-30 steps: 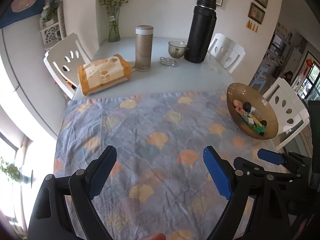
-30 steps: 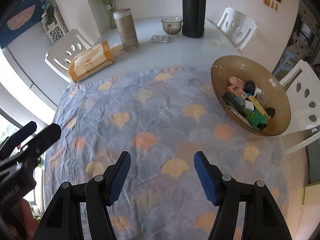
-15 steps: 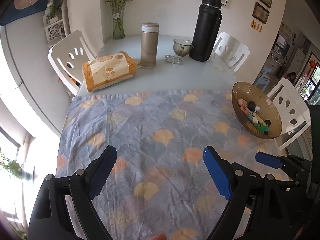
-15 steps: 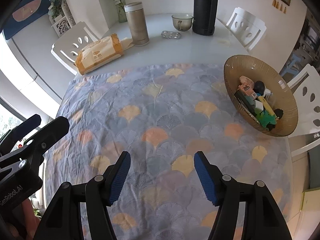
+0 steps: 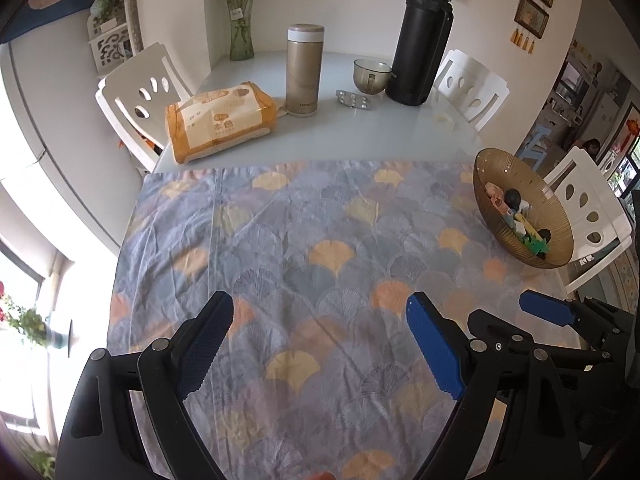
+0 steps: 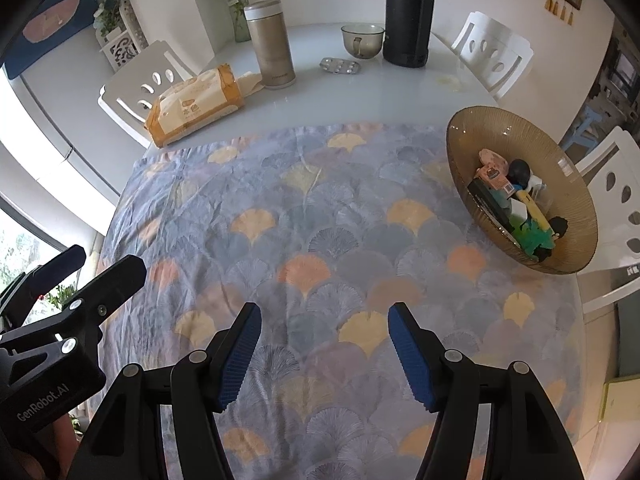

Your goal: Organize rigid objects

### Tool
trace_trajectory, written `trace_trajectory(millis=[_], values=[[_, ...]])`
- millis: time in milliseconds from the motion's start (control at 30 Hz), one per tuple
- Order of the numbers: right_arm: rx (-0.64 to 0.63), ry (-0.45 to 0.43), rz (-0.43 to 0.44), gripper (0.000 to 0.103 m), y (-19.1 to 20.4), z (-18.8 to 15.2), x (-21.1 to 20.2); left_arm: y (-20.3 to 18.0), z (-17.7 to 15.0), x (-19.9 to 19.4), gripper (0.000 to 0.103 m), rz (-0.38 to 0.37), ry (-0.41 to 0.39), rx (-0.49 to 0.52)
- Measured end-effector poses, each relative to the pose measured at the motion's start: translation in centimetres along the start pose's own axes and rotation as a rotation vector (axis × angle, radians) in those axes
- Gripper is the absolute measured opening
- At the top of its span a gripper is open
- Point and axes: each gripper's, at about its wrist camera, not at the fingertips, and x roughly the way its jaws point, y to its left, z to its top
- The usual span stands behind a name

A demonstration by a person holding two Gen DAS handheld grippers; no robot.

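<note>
A brown glass bowl [image 6: 472, 136] at the table's right edge holds several small rigid items: a pink piece, a black ball, a yellow stick, a green piece. It also shows in the left wrist view [image 5: 486, 176]. My left gripper [image 5: 320, 332] is open and empty, high above the patterned cloth [image 5: 304, 240]. My right gripper [image 6: 324, 344] is open and empty above the cloth [image 6: 304, 220], left of and nearer than the bowl. The right gripper shows at the left wrist view's right edge [image 5: 516, 324]; the left gripper shows at the right wrist view's left edge [image 6: 96, 268].
On the bare white table beyond the cloth stand a tissue pack [image 5: 220, 120], a gold flask [image 5: 304, 70], a glass cup [image 5: 371, 75], a pill blister [image 5: 356, 101], a tall black thermos [image 5: 424, 40] and a flower vase [image 5: 241, 28]. White chairs [image 5: 144, 92] surround the table.
Both grippers have pulled back and up from the table, so more of the table shows. Both stay open and empty. Nothing on the table moved.
</note>
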Motion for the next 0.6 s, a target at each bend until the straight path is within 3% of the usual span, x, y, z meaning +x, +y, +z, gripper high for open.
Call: trace_trajectory(millis=[600], values=[[0.004,0.019,-0.002,0.064,-0.4,0.2,1.1,-0.2,-0.4,1.6,0.088,0.010,0.051,-0.004]])
